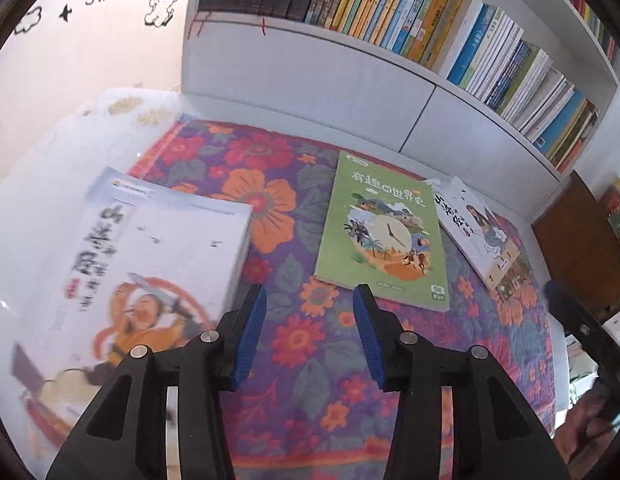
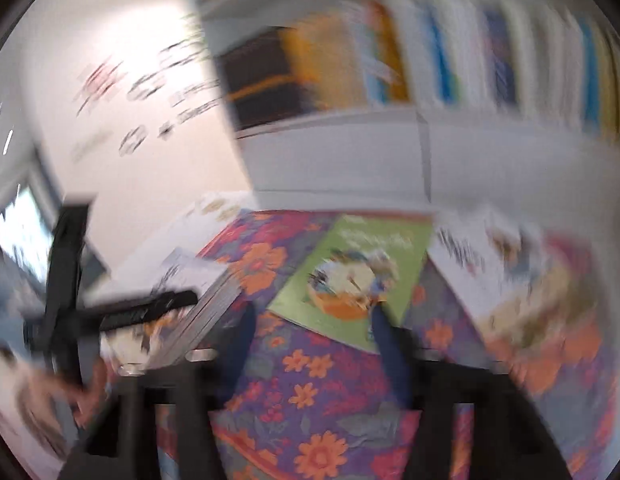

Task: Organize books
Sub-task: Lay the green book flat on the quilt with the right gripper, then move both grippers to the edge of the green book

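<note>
Three books lie on a flowered cloth [image 1: 294, 364]. A thick white book [image 1: 150, 264] with an orange figure on its cover is at the left, a thin green book [image 1: 384, 232] in the middle, and a white book [image 1: 476, 228] at the right. My left gripper [image 1: 310, 312] hovers open over bare cloth between the thick white book and the green one, nothing between its blue pads. The right wrist view is blurred. There my right gripper [image 2: 312, 324] stands open above the cloth, just before the green book [image 2: 350, 276], with the thick white book [image 2: 190, 312] to its left and nothing held.
A white bookcase [image 1: 350, 76] packed with upright books [image 1: 390, 4] stands behind the cloth, with a closed lower cabinet. A wall with black decals is at the left. The left gripper's black body [image 2: 70, 312] crosses the left of the right wrist view. A brown cabinet [image 1: 578, 252] is at the right.
</note>
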A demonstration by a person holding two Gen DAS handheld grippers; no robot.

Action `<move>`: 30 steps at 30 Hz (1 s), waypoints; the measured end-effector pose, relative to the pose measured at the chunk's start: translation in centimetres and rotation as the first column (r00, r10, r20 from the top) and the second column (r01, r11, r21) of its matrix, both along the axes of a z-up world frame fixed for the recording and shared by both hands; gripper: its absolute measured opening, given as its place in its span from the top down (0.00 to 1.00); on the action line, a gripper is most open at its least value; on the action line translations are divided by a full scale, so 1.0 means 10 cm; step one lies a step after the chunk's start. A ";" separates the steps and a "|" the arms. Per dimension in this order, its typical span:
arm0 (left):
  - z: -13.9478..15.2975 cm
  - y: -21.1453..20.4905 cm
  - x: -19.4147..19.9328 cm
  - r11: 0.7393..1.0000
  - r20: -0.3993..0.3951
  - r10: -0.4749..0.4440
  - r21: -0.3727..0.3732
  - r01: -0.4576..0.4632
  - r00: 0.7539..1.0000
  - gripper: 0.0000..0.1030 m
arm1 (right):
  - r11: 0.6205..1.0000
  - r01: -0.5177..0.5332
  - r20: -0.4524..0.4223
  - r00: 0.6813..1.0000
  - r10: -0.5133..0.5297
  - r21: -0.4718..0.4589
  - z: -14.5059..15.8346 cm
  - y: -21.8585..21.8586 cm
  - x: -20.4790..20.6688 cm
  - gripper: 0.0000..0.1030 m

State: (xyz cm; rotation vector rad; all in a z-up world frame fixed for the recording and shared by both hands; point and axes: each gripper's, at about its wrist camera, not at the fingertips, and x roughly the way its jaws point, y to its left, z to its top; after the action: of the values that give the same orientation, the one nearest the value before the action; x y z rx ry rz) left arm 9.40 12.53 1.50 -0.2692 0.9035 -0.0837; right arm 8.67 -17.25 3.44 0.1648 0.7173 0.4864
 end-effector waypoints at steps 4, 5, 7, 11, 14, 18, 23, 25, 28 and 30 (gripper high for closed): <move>-0.20 -0.29 0.30 1.000 0.007 -0.023 -0.006 0.023 1.000 0.59 | 0.993 0.082 -0.135 0.988 -0.071 0.081 -0.40 -0.19 0.38 0.43; -0.26 -0.36 0.40 1.000 -0.001 -0.016 0.017 0.016 1.000 0.59 | 0.992 0.101 -0.152 0.984 -0.089 0.080 -0.49 -0.20 0.50 0.43; -0.39 -0.43 0.58 1.000 -0.025 -0.006 0.019 0.007 1.000 0.59 | 0.989 0.121 -0.174 0.979 -0.105 0.084 -0.63 -0.20 0.67 0.44; -0.67 -0.43 0.83 0.998 -0.058 0.051 0.037 -0.049 0.997 0.59 | 0.987 0.157 -0.185 0.972 -0.147 0.042 -0.87 -0.15 0.95 0.44; -0.83 -0.40 0.83 0.997 0.002 0.061 0.057 -0.061 0.998 0.52 | 0.988 0.138 -0.188 0.974 -0.123 0.066 -1.10 -0.10 1.07 0.44; -0.84 -0.50 0.83 0.995 0.031 0.003 0.096 -0.006 1.000 0.41 | 0.979 0.108 -0.191 0.979 -0.075 0.170 -1.16 -0.17 1.08 0.42; -0.84 -0.55 0.85 0.996 0.037 -0.048 0.083 0.045 0.998 0.41 | 0.987 0.077 -0.198 0.979 -0.047 0.145 -1.21 -0.11 1.06 0.41; -0.84 -0.55 0.84 0.995 0.038 -0.051 0.087 0.047 0.998 0.41 | 0.988 0.071 -0.194 0.980 -0.044 0.134 -1.20 -0.09 1.05 0.39; -0.85 -0.58 0.85 0.994 0.038 -0.059 0.097 0.055 0.998 0.41 | 0.989 0.055 -0.191 0.981 -0.028 0.136 -1.21 -0.07 1.06 0.35; -0.85 -0.59 0.87 0.993 0.037 -0.063 0.098 0.059 0.997 0.41 | 0.989 0.052 -0.192 0.981 -0.025 0.139 -1.21 -0.08 1.05 0.35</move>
State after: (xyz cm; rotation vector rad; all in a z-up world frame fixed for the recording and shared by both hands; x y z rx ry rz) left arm 18.09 6.58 -7.04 -0.1487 0.8730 -0.1011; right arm 19.20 -18.01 -8.68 0.3638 0.8642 0.4895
